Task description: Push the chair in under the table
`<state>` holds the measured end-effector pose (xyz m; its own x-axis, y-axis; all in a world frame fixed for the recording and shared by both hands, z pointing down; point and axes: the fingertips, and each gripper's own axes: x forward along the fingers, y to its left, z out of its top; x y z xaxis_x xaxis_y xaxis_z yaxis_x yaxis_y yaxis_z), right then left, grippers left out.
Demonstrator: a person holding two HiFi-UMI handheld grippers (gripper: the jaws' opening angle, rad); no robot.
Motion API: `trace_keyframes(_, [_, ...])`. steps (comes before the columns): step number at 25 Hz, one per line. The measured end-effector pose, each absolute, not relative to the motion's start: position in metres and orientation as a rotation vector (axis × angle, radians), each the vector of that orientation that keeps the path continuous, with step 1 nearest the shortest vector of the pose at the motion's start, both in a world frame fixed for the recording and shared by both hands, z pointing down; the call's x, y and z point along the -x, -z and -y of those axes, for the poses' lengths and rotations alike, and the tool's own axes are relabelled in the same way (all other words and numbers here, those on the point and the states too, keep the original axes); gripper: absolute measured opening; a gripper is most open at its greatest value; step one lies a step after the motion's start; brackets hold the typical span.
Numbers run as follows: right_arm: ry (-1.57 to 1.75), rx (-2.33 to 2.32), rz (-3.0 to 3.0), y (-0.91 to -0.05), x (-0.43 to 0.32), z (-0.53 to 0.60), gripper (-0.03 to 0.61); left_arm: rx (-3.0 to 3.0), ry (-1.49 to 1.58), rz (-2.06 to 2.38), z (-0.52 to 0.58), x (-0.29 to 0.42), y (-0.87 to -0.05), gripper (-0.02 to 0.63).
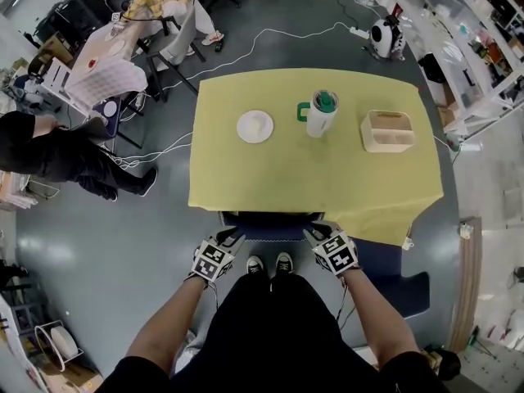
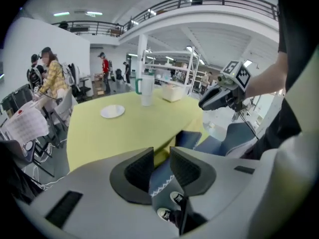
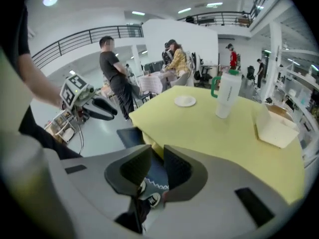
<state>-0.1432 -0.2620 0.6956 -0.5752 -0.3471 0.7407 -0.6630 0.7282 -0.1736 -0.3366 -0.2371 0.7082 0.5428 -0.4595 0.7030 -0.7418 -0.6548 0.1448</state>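
Note:
The dark blue chair [image 1: 270, 223] stands tucked against the near edge of the table [image 1: 246, 178], which has a yellow cloth; only its top back edge shows. My left gripper [image 1: 232, 238] hovers just above and in front of the chair back's left end, and my right gripper [image 1: 314, 234] does the same at the right end. In the left gripper view the left gripper [image 2: 162, 156] stands open by a narrow gap, with nothing between the pads and the chair [image 2: 192, 139] beyond. The right gripper [image 3: 157, 156] is likewise open and empty, above the chair [image 3: 130, 136].
On the table are a white plate [image 1: 255, 126], a white tumbler with a green lid [image 1: 321, 113] and a cream box [image 1: 387, 131]. Another blue seat [image 1: 401, 281] lies on the floor at the right. People sit at the left, and cables run across the floor.

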Motion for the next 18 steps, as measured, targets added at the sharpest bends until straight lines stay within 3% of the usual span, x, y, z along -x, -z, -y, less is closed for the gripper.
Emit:
trace_keyframes(8, [-0.537, -1.040, 2.489, -0.580, 0.175, 0.300, 0.034, -2.484, -0.545, 1.220, 0.279, 0.323, -0.591, 0.018])
trace_keyframes(18, [-0.470, -1.219, 2.660, -0.462, 0.192, 0.305, 0.025, -2.597, -0.213, 1.420, 0.288, 0.333, -0.454, 0.009])
